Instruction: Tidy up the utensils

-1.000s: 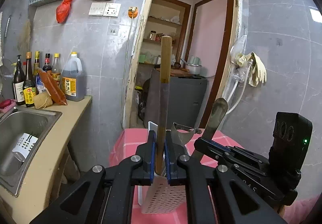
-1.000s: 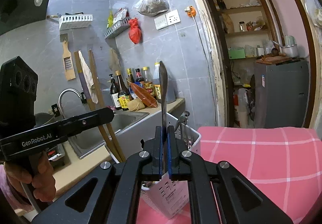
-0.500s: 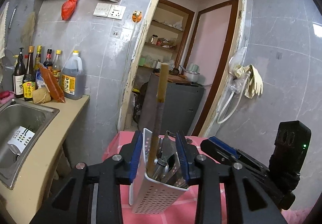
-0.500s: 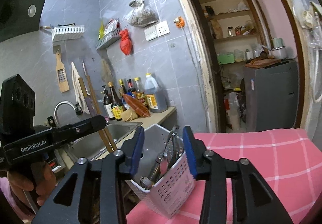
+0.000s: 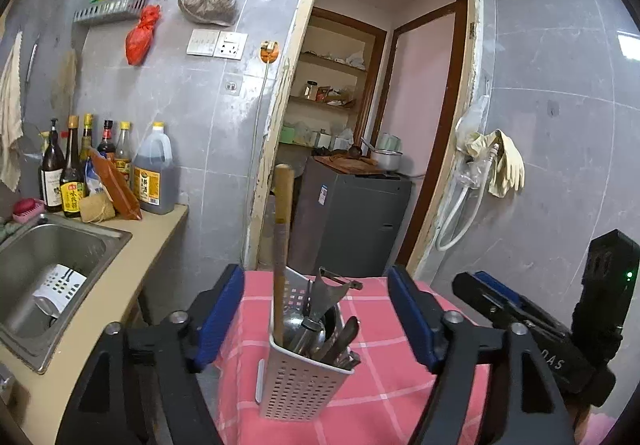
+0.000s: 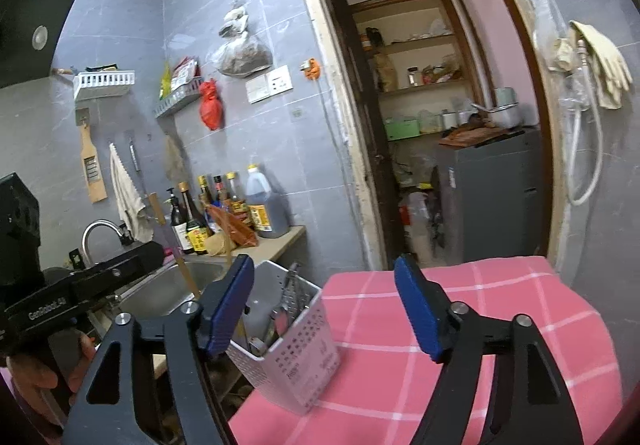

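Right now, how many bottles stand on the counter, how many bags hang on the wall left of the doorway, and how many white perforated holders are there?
Bottles on the counter: 6
Bags left of the doorway: 2
White perforated holders: 2
Total: 10

- Bench point(image 5: 384, 377), lower centre of the left wrist view: covered with a pink checked cloth point(image 6: 500, 325).
- Perforated white utensil caddy point(image 5: 298, 381): stands upright on the cloth near the bench's left edge.
- Second bench point(image 5: 120, 265), lower left: carries bottles point(image 5: 72, 173) and holds a sink point(image 5: 52, 253).
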A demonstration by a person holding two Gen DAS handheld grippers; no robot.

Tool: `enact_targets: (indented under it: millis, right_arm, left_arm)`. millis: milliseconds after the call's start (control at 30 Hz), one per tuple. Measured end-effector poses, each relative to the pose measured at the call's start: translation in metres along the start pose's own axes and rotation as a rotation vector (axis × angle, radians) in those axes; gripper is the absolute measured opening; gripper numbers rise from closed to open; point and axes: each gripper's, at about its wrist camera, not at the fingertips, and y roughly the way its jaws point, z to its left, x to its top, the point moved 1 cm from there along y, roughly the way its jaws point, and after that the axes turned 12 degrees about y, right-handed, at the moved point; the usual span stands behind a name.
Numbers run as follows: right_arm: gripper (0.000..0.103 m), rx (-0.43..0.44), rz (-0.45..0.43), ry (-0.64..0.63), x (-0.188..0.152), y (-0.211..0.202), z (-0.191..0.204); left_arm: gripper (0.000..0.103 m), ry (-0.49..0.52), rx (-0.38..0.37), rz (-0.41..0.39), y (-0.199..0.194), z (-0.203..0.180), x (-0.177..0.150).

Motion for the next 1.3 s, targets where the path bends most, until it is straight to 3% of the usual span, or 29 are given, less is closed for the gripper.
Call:
enact_targets:
  millis: [267, 533, 1033, 1300]
  right_arm:
    - [0.091, -0.082, -0.015, -0.004, 0.009, -0.049, -0.015]
    - [0.101, -0.158, -0.016, -0.023, 0.013, -0.109, -0.025]
    - [0.102, -0.244, 0.019, -0.059, -0.007, -0.222, -0.029]
    - [0.102, -0.249, 0.012, -0.075, -0.020, -0.267, -0.024]
  left_arm:
    - [0.100, 0.000, 0.048, 0.009, -0.028, -0.023, 0.000]
    - [0.102, -0.001, 0.089, 0.031, -0.068, -0.053, -0.012]
    - [0.102, -0.005, 0.159, 0.110, -0.151, -0.100, -0.052]
    - [0.102, 0.018, 0.183, 0.108, -0.188, -0.120, -0.065]
